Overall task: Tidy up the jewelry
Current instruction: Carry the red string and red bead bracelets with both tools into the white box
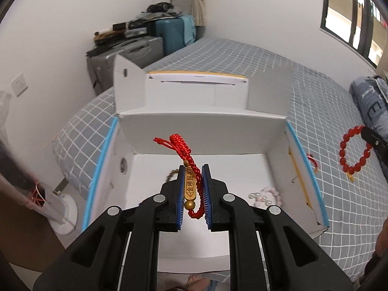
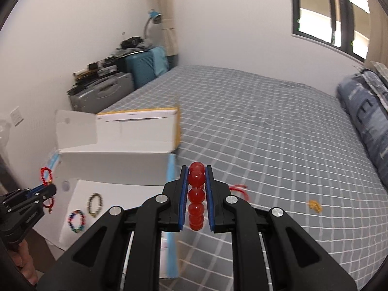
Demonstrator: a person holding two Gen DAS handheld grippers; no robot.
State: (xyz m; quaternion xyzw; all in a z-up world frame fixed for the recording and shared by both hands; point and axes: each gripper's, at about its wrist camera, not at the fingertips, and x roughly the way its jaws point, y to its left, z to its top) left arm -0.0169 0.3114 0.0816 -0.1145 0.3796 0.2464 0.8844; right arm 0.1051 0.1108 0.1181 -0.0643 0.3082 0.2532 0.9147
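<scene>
Left wrist view looks down over an open white cardboard box (image 1: 201, 131) that sits on a bed with a grey checked sheet (image 1: 242, 55), near the bed's front left corner. The left gripper (image 1: 194, 169) is clamped on a red braided cord bracelet (image 1: 191, 167) with a gold plaque bearing characters; its pads press the cord and plaque from both sides, and the knotted end sticks up above the box's floor. Inside the box, a pale pink bead bracelet (image 1: 265, 195) lies near the right wall, and a brownish one (image 1: 171, 175) peeks out beside the left pad. Off the box's right side, the right gripper (image 1: 363, 131) carries a red bead bracelet (image 1: 351, 150), its loop hanging over the sheet.

Right wrist view shows that gripper (image 2: 197, 169) closed tight on the red bead bracelet (image 2: 196, 195), the beads stacked in a line between the blue pads. On the sheet beyond lie a red cord (image 2: 240, 189) and a small gold piece (image 2: 314, 206). The box floor holds a multicoloured bracelet (image 2: 77, 220) and a dark bead bracelet (image 2: 95, 203).
</scene>
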